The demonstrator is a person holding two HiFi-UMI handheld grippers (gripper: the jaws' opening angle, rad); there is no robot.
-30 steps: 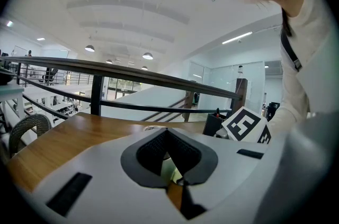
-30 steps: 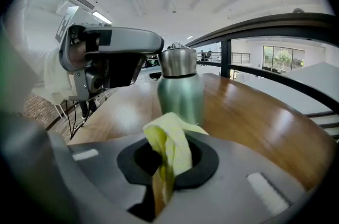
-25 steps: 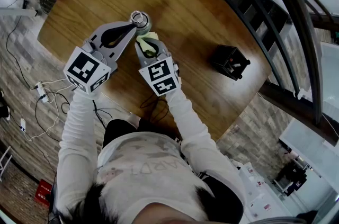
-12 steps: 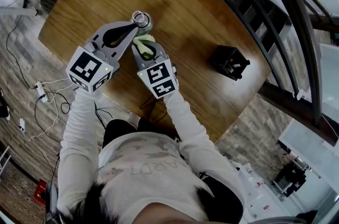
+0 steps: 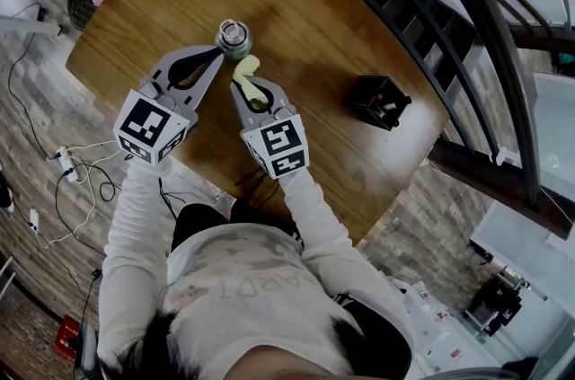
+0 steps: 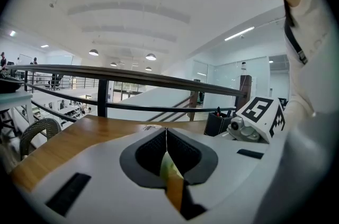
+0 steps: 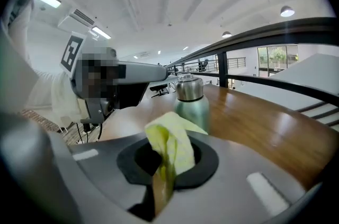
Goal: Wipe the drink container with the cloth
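We look steeply down on a person's two white-sleeved arms reaching over a round wooden table, each hand holding a pair of tongs.

The left tongs have their jaws pressed together, tip to tip. In the left gripper view only a thin slit is left between them, and it shows a sliver of pale green and tan that we cannot identify.

The right tongs sit just to the right of the left pair, and the two pairs lie nearly parallel. Their jaws are clamped on a yellow-green cloth. The cloth bunches up out of the jaws and folds over beyond their tips.

The drink container is a pale green metal bottle with a silver screw lid. It stands upright on the table, just ahead of both pairs of tongs. The tips of the left tongs come right up to its left side. From the right tongs, the bottle rises directly behind the cloth. Cloth and bottle are very close, but we cannot tell whether they touch.

A small black box sits on the table well off to the right of the right tongs. A dark railing curves past the far edge of the table, beyond the bottle.
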